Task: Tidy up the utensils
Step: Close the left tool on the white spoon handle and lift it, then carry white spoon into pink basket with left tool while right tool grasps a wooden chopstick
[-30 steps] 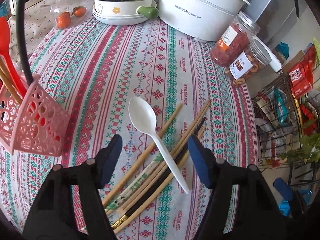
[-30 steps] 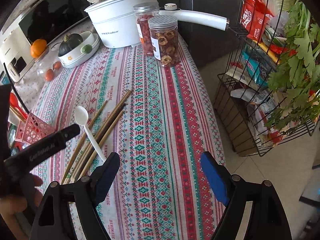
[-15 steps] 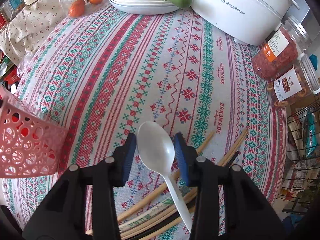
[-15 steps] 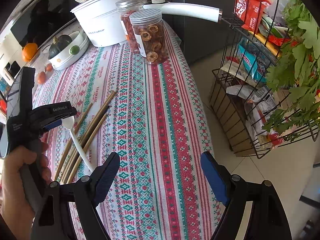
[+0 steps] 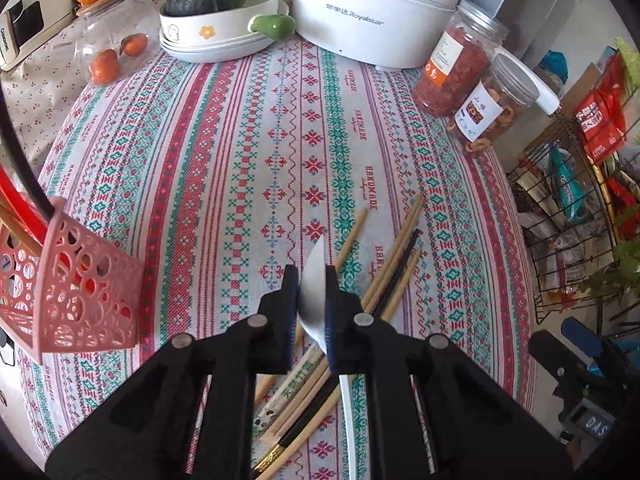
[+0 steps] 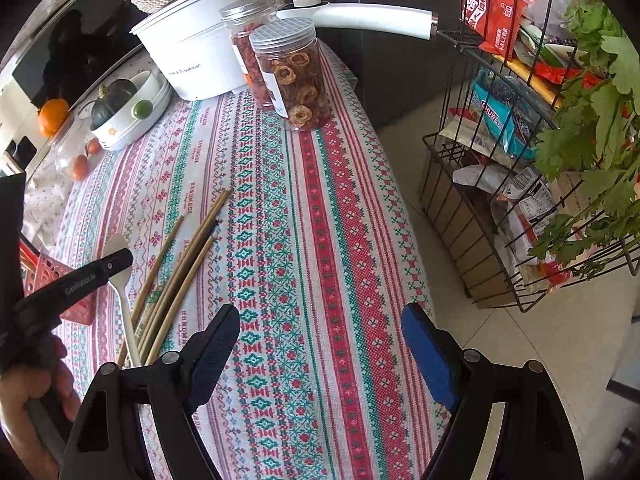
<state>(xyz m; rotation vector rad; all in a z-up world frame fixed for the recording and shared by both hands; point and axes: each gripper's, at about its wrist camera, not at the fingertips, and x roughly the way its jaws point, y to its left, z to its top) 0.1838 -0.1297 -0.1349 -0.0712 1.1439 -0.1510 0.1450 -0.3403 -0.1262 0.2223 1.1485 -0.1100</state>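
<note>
Now: left gripper [image 5: 311, 300] fingers just closed, pinching spoon [image 5: 314, 276] bowl | lift slowly, keep level, clear chopsticks [image 5: 394, 264], toward basket [image 5: 76, 280] | right gripper [image 6: 320, 354] wide open, empty.

"Royalstar", after Chinese characters, is showing on the white round plastic cooker pot [image 5: 372, 4] at 12 o'clock. "HANDMADE" is repeating along the striped red-and-green woven tablecloth [image 5: 224, 152]. "CHUWE" is reading on a blue snack packet [image 6: 496, 116] at 2 o'clock in the right wrist view.
</note>
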